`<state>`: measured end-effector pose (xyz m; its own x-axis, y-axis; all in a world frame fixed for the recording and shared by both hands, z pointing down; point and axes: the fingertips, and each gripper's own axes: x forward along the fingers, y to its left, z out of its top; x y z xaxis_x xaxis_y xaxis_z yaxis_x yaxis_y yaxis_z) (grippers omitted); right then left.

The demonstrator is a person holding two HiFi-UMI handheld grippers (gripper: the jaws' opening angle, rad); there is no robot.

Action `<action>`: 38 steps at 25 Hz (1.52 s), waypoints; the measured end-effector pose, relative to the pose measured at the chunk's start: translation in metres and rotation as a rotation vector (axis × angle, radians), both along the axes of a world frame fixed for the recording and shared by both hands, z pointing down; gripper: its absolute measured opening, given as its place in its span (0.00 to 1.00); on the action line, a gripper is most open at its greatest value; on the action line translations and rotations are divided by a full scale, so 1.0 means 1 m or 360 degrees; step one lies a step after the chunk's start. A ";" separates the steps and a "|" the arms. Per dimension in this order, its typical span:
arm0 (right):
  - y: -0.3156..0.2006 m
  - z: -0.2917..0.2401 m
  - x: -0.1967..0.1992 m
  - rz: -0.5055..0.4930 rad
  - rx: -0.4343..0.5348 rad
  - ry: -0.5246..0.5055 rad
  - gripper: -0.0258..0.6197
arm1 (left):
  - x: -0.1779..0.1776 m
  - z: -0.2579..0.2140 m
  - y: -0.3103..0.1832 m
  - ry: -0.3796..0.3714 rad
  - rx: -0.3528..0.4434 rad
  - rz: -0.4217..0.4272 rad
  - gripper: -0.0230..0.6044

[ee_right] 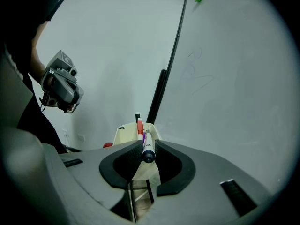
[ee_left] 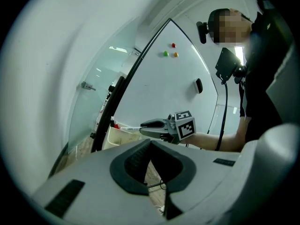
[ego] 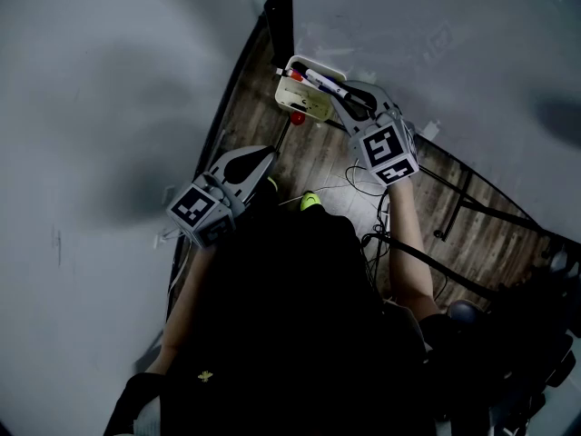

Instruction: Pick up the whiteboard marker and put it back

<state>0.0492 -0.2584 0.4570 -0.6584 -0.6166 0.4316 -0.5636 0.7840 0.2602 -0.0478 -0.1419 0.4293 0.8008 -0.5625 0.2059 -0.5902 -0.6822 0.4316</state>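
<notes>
My right gripper [ego: 347,98] is shut on a white whiteboard marker [ego: 323,83] with a dark cap and a purple band. The marker [ee_right: 148,148] sits between the pads and points forward over a cream tray [ee_right: 123,133] at the foot of the whiteboard [ee_right: 225,78]. A red marker [ee_right: 139,125] and a dark one stand in that tray [ego: 311,107]. In the left gripper view the right gripper [ee_left: 143,124] holds the marker [ee_left: 128,128] level above the tray [ee_left: 118,138]. My left gripper [ego: 269,157] hangs lower left, apart from the tray, jaws together and empty.
A black stand post [ego: 283,12] rises beside the tray. A small red object [ego: 297,116] lies by the tray, and cables [ego: 365,182] trail over the wood floor. Coloured magnets [ee_left: 173,45] and a black eraser [ee_left: 198,85] stick to the board. A second person stands at the right.
</notes>
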 end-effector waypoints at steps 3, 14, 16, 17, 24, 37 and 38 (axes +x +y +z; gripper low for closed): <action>-0.002 -0.002 0.001 0.0006 0.0007 0.0000 0.17 | 0.001 -0.001 -0.001 -0.0002 0.0002 0.0000 0.07; -0.002 -0.006 0.003 0.0018 -0.0002 -0.0033 0.23 | 0.006 -0.002 -0.004 0.0007 0.0008 0.0024 0.07; -0.001 -0.007 0.005 0.0029 0.0007 -0.0036 0.23 | 0.007 -0.002 -0.005 0.0003 0.0012 0.0030 0.07; -0.001 -0.007 0.005 0.0035 0.0013 -0.0037 0.23 | 0.007 -0.002 -0.005 0.0000 0.0016 0.0033 0.07; 0.011 -0.019 0.017 0.0062 0.0062 -0.0063 0.23 | 0.016 -0.008 -0.003 -0.0019 0.0062 0.0039 0.07; 0.055 -0.030 0.052 0.0077 0.0070 -0.0082 0.23 | 0.043 -0.011 0.031 -0.0067 0.0074 -0.0014 0.07; 0.058 -0.028 0.057 0.0090 0.0056 -0.0085 0.22 | 0.045 -0.012 0.033 -0.0070 0.0072 -0.0011 0.07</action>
